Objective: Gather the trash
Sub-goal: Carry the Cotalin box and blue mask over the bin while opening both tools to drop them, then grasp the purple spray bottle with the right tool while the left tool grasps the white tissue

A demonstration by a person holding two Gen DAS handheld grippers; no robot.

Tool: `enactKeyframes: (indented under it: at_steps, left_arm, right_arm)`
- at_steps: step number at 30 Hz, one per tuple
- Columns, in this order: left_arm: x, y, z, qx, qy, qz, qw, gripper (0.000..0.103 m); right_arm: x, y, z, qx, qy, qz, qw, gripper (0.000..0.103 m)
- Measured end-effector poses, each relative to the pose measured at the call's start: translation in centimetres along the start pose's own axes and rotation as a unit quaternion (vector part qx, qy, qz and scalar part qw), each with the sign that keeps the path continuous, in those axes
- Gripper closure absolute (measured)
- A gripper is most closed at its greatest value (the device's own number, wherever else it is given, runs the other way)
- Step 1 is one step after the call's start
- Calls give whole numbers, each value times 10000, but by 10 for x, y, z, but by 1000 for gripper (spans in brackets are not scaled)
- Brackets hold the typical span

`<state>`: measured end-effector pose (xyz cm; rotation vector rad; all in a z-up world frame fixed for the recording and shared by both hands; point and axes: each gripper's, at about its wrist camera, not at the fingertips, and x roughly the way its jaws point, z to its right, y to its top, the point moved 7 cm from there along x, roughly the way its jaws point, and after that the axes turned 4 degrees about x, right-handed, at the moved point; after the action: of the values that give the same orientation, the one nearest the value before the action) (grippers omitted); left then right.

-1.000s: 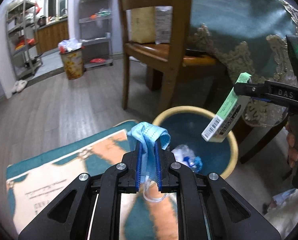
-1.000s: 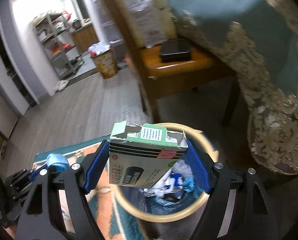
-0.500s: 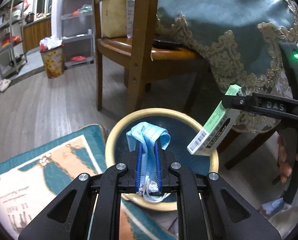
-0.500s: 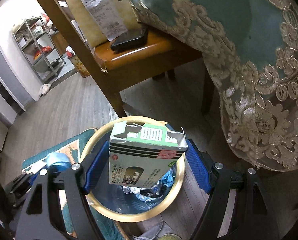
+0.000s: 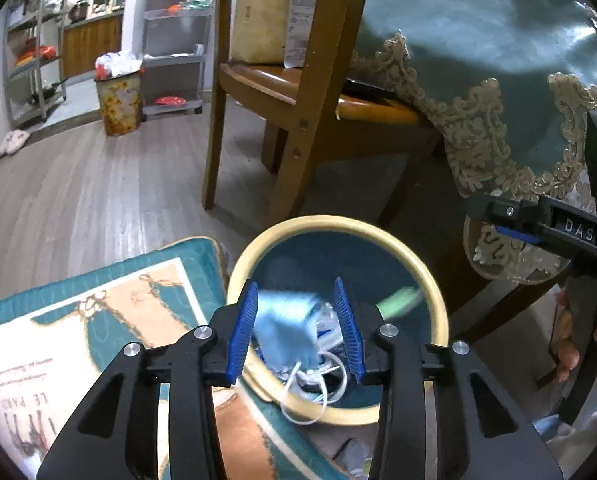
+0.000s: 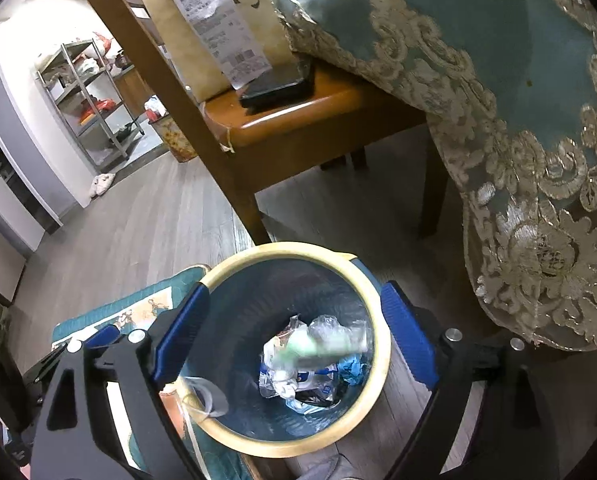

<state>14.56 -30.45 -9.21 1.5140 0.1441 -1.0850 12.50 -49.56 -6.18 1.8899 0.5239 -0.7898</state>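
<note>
A round bin with a yellow rim and dark blue inside stands on the floor, holding crumpled plastic trash. My left gripper hangs over its near edge with jaws opening. The light blue face mask is blurred and loose between the pads, its white ear loops dangling over the rim. My right gripper is above the bin mouth, jaws opening wide with nothing pressed between them. The green box is a blurred streak inside the bin, also visible as a green box from the left.
A wooden chair stands just behind the bin, with a black flat item and a paper bag on its seat. A teal lace-edged tablecloth hangs at the right. A patterned rug lies left of the bin. A second full bin and shelves stand far back.
Both grippers sank closer over the bin and their jaws spread. The mask slipped free of the left pads, and the green box left the right gripper and dropped into the bin.
</note>
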Motion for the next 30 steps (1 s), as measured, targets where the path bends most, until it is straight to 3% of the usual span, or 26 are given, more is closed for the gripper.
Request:
enactKeyframes:
  at_steps: [14, 22, 30]
  left_arm:
    - [-58, -13, -42, -31, 325, 131, 9994, 61]
    - [-102, -24, -76, -203, 497, 240, 9983, 61]
    - [-143, -45, -125, -434, 901, 284, 9946, 61]
  right_arm:
    - [-6, -6, -60, -397, 332, 13, 9987, 12]
    - [-6, -21, -108, -745, 530, -83, 9958, 12]
    - [2, -49, -157, -1246, 646, -272, 9897, 12]
